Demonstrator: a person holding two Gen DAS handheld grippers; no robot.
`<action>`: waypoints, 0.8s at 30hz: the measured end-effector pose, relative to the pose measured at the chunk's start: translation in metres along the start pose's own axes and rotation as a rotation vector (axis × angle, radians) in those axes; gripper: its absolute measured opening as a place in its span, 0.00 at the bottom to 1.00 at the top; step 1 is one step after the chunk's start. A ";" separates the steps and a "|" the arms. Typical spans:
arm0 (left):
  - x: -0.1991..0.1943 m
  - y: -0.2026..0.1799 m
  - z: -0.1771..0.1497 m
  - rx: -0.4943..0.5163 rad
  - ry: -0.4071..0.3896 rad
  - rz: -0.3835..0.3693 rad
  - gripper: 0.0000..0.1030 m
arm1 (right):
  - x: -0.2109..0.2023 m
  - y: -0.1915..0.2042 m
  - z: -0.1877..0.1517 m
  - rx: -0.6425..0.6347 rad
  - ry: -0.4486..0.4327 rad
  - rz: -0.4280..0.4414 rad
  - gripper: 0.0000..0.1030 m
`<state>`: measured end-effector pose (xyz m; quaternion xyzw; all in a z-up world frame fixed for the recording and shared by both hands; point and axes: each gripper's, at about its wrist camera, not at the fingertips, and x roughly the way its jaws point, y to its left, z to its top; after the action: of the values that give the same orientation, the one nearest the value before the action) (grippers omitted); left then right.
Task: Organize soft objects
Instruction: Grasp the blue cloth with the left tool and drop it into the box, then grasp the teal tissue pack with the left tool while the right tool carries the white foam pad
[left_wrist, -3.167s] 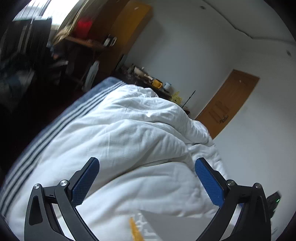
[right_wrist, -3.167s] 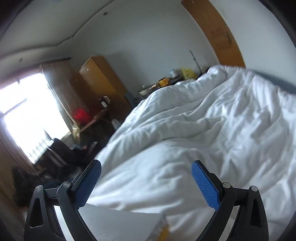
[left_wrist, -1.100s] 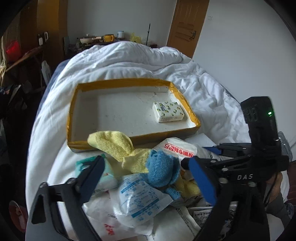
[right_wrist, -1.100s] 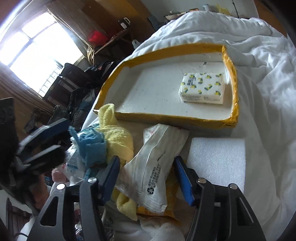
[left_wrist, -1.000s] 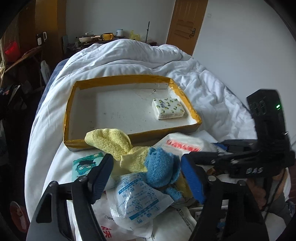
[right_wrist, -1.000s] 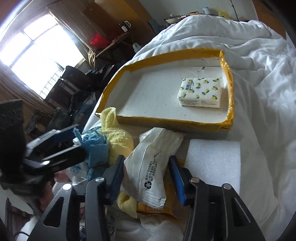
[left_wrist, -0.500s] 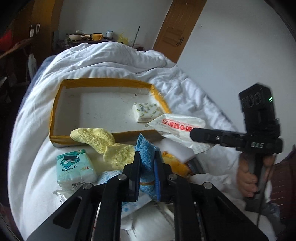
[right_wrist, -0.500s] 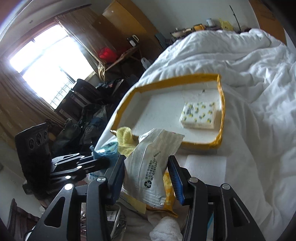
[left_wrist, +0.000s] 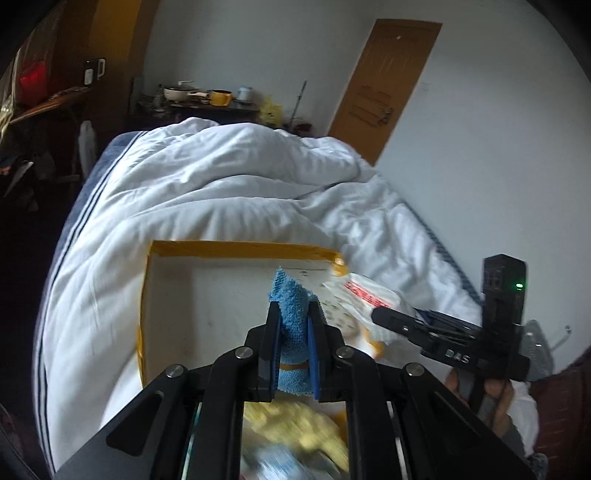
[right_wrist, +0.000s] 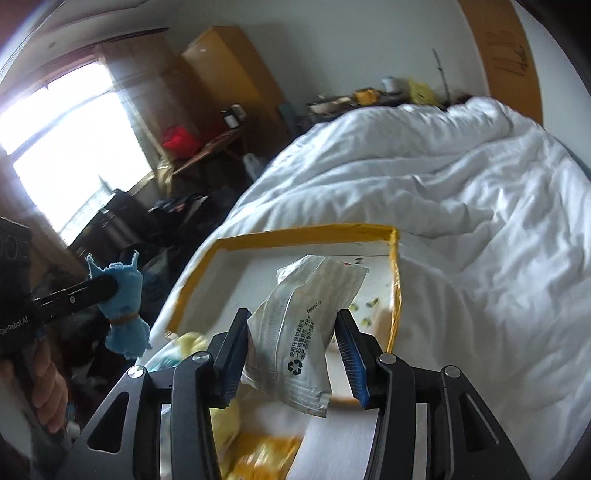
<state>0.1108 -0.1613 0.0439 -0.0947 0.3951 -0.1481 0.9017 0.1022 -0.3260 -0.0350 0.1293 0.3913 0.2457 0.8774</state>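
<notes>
My left gripper (left_wrist: 292, 308) is shut on a rolled blue cloth (left_wrist: 291, 317) tied with a band, held above the near edge of the yellow-rimmed white tray (left_wrist: 177, 291). The cloth also shows in the right wrist view (right_wrist: 123, 295). My right gripper (right_wrist: 291, 325) is shut on a white plastic packet (right_wrist: 306, 325) with a recycling mark, lifted over the tray (right_wrist: 229, 266). That packet shows in the left wrist view (left_wrist: 365, 299) at the right gripper's tip. A lemon-print tissue pack (right_wrist: 369, 306) lies in the tray, mostly hidden.
The tray rests on a rumpled white duvet (left_wrist: 229, 184). Yellow cloths (left_wrist: 291, 417) and other packets lie below my grippers, blurred. A white foam sheet (right_wrist: 340, 443) lies under the right gripper. A cluttered desk (right_wrist: 207, 147) and a wardrobe stand left of the bed.
Both grippers closed on their items, then lifted them off the pile and carried them toward the tray. The view has tilted up.
</notes>
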 end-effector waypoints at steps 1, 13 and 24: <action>0.010 0.005 0.002 -0.002 0.007 0.016 0.12 | 0.008 -0.002 0.002 0.012 0.002 -0.008 0.49; 0.096 0.057 -0.002 -0.090 0.101 0.142 0.15 | 0.071 0.019 0.007 -0.073 0.023 -0.118 0.57; 0.034 0.055 -0.002 -0.130 0.015 0.075 0.78 | 0.034 0.022 0.009 -0.030 0.027 -0.022 0.74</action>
<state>0.1417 -0.1212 0.0031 -0.1369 0.4140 -0.0892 0.8955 0.1208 -0.2892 -0.0411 0.1085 0.4010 0.2434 0.8765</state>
